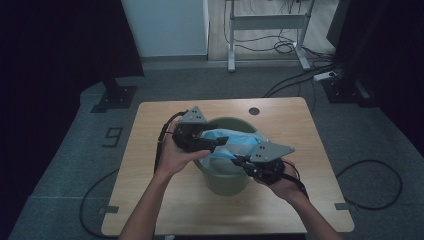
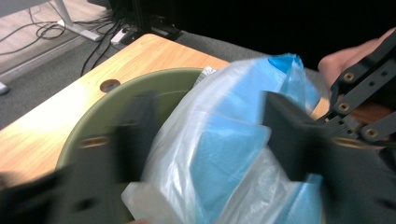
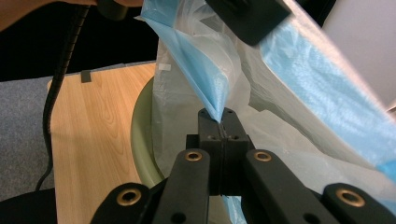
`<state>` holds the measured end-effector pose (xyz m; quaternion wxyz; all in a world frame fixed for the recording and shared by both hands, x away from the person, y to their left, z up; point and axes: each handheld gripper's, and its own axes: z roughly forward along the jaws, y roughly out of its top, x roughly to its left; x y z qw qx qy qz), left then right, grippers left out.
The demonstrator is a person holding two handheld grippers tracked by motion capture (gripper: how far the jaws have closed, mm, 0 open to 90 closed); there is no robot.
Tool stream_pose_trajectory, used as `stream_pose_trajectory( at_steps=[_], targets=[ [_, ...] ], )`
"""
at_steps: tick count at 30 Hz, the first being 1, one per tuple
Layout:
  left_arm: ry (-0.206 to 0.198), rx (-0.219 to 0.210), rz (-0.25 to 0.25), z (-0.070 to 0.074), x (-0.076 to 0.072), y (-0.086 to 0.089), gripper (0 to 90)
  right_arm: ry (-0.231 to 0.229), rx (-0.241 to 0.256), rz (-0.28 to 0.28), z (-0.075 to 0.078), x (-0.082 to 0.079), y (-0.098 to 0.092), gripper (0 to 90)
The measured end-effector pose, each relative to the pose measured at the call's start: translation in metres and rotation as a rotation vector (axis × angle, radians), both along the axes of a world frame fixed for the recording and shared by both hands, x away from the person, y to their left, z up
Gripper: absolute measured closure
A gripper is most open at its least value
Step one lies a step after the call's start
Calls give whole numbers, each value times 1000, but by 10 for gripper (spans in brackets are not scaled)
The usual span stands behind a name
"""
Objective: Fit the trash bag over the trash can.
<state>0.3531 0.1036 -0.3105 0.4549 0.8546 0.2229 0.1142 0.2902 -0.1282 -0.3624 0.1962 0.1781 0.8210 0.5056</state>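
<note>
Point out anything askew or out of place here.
The blue-and-clear plastic bag is not fitted into the green bin: it bunches up above the rim. The right gripper pinches one edge; the left gripper has jaws apart around the bag.

The bin [image 1: 222, 175] stands on the counter [image 1: 145, 150], near its middle. A plastic bag [image 1: 227, 145] sits in the bin and rises above its rim. The left claw [image 1: 221, 141] is at the bin's left rim, the right claw [image 1: 235, 160] at its near right rim, pinching the bag's edge. A cable hole [image 1: 254, 111] lies behind the bin.
</note>
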Motion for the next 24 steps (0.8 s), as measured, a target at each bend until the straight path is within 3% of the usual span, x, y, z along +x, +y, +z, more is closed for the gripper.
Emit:
stream_pose_trajectory(
  at_steps=[2, 4, 6, 9, 14, 19, 24],
  targets=[
    [-8, 31, 9, -1, 2, -3, 657, 0, -1, 0, 0, -1, 0, 890],
    [-3, 47, 29, -1, 4, -5, 754, -2, -1, -1, 0, -1, -1, 890],
    [-14, 33, 71, 0, 5, -3, 848, -5, 0, -2, 0, -3, -2, 890],
    [-21, -43, 140, 2, 8, 7, 879, -11, 2, -12, 0, -5, -6, 889],
    [-29, -126, 245, 2, 8, 26, 890, -21, 4, -35, 0, -6, -14, 890],
    [-12, -158, 271, -2, 8, 37, 888, -27, 16, -43, 1, -9, -21, 889],
    [-5, -167, 272, -8, 3, 40, 888, -48, -7, -45, 2, -11, -22, 889]
  ],
)
